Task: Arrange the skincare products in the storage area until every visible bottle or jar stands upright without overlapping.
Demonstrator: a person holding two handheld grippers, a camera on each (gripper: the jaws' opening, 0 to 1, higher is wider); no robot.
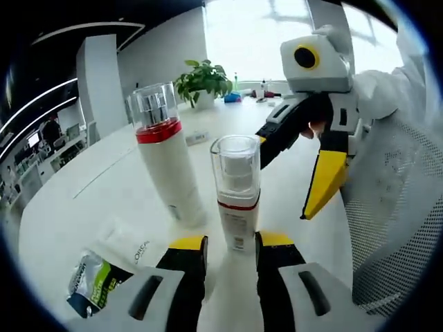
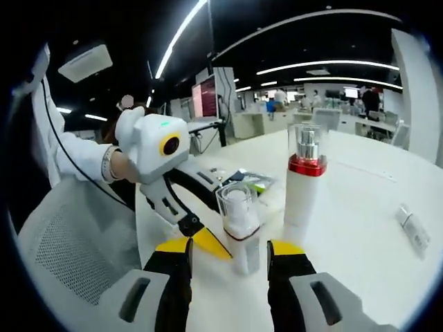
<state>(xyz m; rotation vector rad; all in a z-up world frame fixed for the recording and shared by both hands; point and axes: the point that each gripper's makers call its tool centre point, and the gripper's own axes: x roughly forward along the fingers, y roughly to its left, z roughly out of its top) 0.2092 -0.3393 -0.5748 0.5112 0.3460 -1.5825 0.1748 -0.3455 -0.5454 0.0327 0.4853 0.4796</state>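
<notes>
A small white bottle [image 1: 237, 207] with a clear cap and a thin red band stands upright on the white table [image 1: 97, 187]. It sits just past the tips of my left gripper [image 1: 232, 242], whose jaws are apart on either side of its base. A taller white bottle [image 1: 166, 159] with a red collar stands upright behind it to the left. My right gripper [image 2: 230, 247] faces the same small bottle [image 2: 239, 225], jaws spread with gaps on both sides. The tall bottle [image 2: 303, 183] stands beyond. The other gripper's yellow fingertip [image 2: 210, 243] lies beside the small bottle.
A white tube [image 1: 131, 245] and a green sachet [image 1: 93, 283] lie flat at the left. A mesh chair [image 1: 394, 228] stands at the table edge. A potted plant [image 1: 203, 79] is far back. A small flat item [image 2: 414, 232] lies on the table at right.
</notes>
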